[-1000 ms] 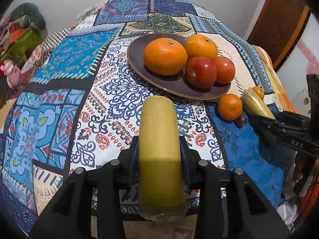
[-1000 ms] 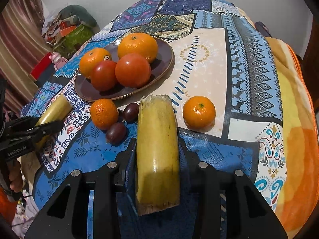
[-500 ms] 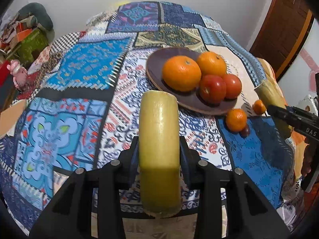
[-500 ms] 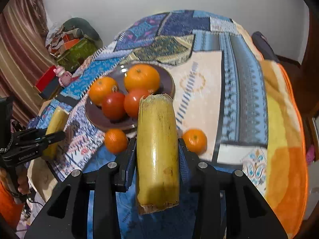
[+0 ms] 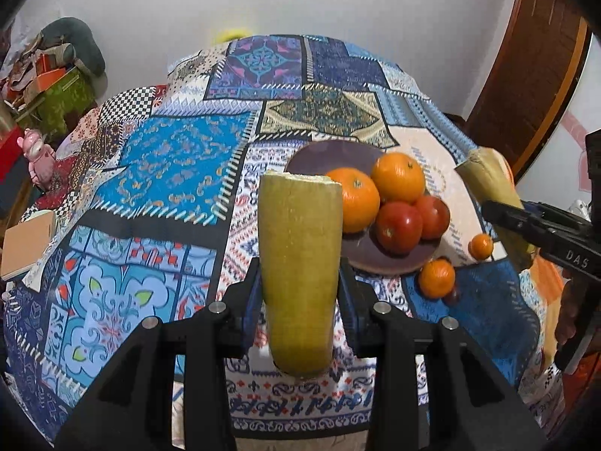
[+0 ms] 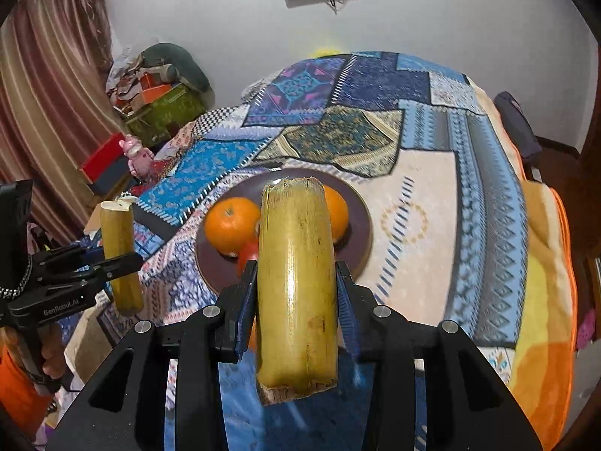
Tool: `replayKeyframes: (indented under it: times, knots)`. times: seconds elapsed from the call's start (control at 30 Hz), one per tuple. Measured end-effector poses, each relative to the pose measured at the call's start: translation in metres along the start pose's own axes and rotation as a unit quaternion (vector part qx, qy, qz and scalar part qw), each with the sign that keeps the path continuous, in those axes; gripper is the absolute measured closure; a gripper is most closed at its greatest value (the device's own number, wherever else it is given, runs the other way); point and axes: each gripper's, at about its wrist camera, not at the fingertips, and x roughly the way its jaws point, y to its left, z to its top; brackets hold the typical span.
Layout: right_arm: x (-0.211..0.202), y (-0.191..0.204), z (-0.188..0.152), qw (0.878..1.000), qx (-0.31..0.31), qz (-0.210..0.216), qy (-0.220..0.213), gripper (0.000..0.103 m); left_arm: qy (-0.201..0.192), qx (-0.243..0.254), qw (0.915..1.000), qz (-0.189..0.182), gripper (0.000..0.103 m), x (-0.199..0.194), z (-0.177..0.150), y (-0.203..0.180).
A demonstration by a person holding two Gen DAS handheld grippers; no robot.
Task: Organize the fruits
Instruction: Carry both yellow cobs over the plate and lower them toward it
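Note:
My left gripper [image 5: 300, 300] is shut on a yellow-green cut stalk piece [image 5: 300, 263], held above the patterned cloth. My right gripper [image 6: 296, 300] is shut on a second yellow stalk piece [image 6: 296, 282], also lifted. Each gripper shows in the other's view: the right one [image 5: 526, 221] at the right, the left one [image 6: 109, 263] at the left. A dark plate [image 5: 319, 158] holds two oranges [image 5: 398, 176] and two tomatoes [image 5: 398, 225]. Two small tangerines [image 5: 436, 278] and a dark plum [image 5: 453, 295] lie on the cloth beside the plate.
The patchwork cloth [image 5: 169, 158] covers a bed or table. A book [image 5: 28, 244] lies at its left edge. Boxes and a pink toy [image 5: 37, 154] stand at the far left; a wooden door [image 5: 526, 75] is at the right.
Both grippers have risen and pulled back from the cloth with their stalk pieces. The plate and loose fruit now look smaller and farther away.

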Motion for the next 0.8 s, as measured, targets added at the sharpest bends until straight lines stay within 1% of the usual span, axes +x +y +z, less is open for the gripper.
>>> replayKeyframes:
  times: [0.33, 0.53, 0.67, 0.8]
  knots:
    - [0.026, 0.018, 0.029, 1.0, -0.015, 0.009, -0.005, 0.067, -0.013, -0.005, 0.9999, -0.007, 0.066, 0.013, 0.037, 0.005]
    - [0.049, 0.026, 0.045, 1.0, -0.02, 0.008, 0.003, 0.067, -0.006, -0.002, 1.0, -0.004, 0.066, 0.036, 0.057, 0.005]
    - [0.064, 0.028, 0.054, 1.0, -0.025, 0.002, 0.011, 0.067, 0.001, -0.003, 0.9999, -0.015, 0.066, 0.052, 0.07, 0.006]
    - [0.077, 0.027, 0.06, 1.0, -0.02, 0.002, 0.02, 0.067, 0.005, 0.005, 0.9999, -0.016, 0.066, 0.067, 0.081, 0.003]
